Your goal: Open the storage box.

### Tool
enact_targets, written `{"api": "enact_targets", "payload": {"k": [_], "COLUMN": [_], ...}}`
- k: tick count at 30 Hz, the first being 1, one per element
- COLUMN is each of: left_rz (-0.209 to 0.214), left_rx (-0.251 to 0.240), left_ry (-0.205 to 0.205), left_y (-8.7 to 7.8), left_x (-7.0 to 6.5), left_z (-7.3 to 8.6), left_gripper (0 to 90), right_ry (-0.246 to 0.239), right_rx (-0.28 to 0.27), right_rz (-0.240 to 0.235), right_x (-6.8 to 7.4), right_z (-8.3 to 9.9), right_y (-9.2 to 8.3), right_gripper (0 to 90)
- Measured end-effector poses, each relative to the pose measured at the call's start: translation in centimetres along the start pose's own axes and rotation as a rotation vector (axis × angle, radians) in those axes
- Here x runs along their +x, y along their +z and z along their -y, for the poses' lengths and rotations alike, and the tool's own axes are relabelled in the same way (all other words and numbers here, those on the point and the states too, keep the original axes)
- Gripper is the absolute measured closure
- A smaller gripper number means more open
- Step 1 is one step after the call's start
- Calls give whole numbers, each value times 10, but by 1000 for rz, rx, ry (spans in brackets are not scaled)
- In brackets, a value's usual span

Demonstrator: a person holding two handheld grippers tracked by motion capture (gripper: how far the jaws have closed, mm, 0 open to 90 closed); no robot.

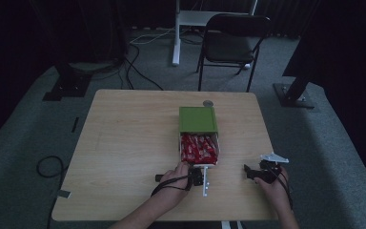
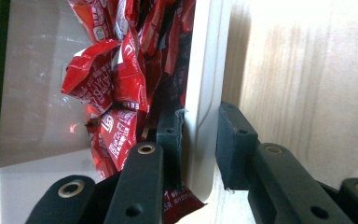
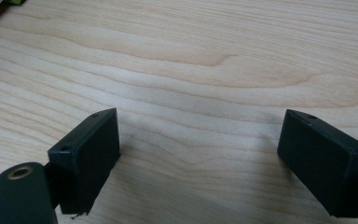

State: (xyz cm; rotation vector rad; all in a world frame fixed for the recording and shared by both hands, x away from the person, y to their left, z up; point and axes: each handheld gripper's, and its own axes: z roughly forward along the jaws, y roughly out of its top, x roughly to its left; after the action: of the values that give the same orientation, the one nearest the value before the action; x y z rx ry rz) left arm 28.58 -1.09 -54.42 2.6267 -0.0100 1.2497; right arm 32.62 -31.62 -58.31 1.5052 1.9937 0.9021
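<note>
A green box (image 1: 198, 119) stands right of the table's middle. Its white drawer (image 1: 213, 143) is pulled out toward the person and holds several red packets (image 1: 198, 147). My left gripper (image 1: 197, 169) is at the drawer's near end. In the left gripper view the left gripper (image 2: 200, 135) is shut on the drawer's white front wall (image 2: 205, 70), one pad inside among the red packets (image 2: 121, 70), the other outside. My right gripper (image 1: 250, 172) rests on the table to the drawer's right. In the right gripper view the right gripper (image 3: 198, 149) is open over bare wood.
A small round grey object (image 1: 208, 103) lies just behind the box near the table's far edge. Beyond the table stand a dark folding chair (image 1: 233, 43) and a white post (image 1: 176, 33). Cables (image 1: 47, 167) lie on the floor at the left.
</note>
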Motion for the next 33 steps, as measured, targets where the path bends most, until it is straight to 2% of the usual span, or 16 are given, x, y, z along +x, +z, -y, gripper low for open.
{"api": "enact_targets", "payload": {"k": [7,10,12,14,18,33], "left_rz": [9,24,19,31,39,58], "left_rx": [-1,5,-1,-2,-8,0], "left_ry": [10,16,19,4,-2,0], "left_y": [-6,-11,-13,-16,-19,-27], "left_x": [-6,-12,-15,-16,-18,-23], "left_z": [1,1,1,1,1,-2], "left_gripper": [743,743,745,744,744,743], "right_ry": [0,-1,0,0,-1,-1], "right_rx": [0,0,0,0,0,0], "right_rz": [0,0,0,0,0,0], "right_x": [0,0,0,0,0,0], "right_z": [0,0,0,0,0,0], "right_y": [0,0,0,0,0,0], "right_gripper": [123,123,123,123,123,123]}}
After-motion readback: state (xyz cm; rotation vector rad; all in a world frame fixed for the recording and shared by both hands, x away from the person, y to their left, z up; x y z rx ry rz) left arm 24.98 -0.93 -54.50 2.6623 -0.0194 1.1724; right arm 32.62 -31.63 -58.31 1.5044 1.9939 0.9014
